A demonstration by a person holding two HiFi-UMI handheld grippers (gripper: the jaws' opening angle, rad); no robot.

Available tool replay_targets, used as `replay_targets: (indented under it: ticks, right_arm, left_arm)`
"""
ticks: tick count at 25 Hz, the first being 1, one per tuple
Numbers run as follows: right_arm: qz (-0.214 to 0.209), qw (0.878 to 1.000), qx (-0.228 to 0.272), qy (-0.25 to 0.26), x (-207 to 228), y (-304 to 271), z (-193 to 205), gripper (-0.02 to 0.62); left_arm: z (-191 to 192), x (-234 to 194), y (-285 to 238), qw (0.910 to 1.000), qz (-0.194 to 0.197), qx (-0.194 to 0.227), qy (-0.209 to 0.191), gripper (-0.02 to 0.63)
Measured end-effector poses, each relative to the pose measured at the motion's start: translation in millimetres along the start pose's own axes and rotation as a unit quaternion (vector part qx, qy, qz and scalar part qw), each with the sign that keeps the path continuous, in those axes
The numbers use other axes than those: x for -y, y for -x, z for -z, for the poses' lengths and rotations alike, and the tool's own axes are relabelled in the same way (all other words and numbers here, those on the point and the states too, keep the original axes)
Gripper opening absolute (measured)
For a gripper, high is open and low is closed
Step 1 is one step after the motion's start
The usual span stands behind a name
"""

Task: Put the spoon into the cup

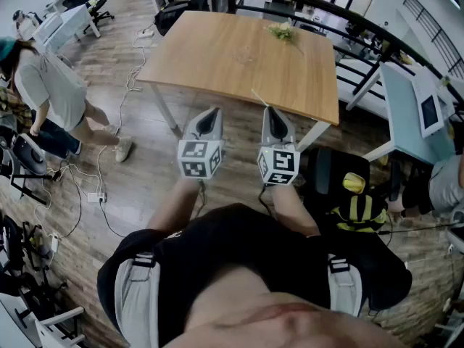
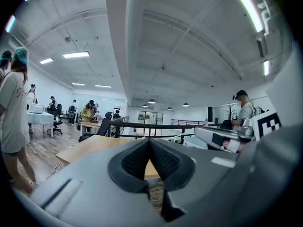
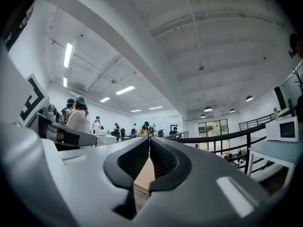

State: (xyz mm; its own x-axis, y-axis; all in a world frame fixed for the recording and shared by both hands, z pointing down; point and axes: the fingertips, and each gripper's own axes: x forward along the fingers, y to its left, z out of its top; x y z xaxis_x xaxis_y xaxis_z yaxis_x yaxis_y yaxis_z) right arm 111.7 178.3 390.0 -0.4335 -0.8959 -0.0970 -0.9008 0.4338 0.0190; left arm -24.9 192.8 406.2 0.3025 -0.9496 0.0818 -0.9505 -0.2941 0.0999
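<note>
Neither a spoon nor a cup shows clearly in any view. A wooden table [image 1: 239, 56] stands ahead of me, bare except for a small green sprig [image 1: 283, 30] near its far edge. A thin pale stick [image 1: 259, 98] lies at the table's front edge; I cannot tell what it is. My left gripper [image 1: 210, 112] and right gripper [image 1: 272, 112] are held side by side, short of the table's front edge and above the floor. The left gripper [image 2: 149, 143] is shut and holds nothing. The right gripper [image 3: 149, 141] is likewise shut and holds nothing.
A person [image 1: 47, 93] stands on the wooden floor at the left, near loose cables [image 1: 94, 194]. A black chair with a yellow-and-black item [image 1: 359, 198] sits at my right. A white desk with a monitor [image 1: 428, 111] is further right. A black railing [image 1: 348, 17] runs behind the table.
</note>
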Motion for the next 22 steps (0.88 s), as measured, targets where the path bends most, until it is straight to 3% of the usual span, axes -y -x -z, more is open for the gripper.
replay_targets:
  ticks: [22]
  right_arm:
    - [0.004, 1.0, 0.01, -0.011, -26, -11, -2, 0.008]
  left_arm:
    - [-2, -23, 5, 0.9998, 0.016, 0.001, -0.013, 0.011]
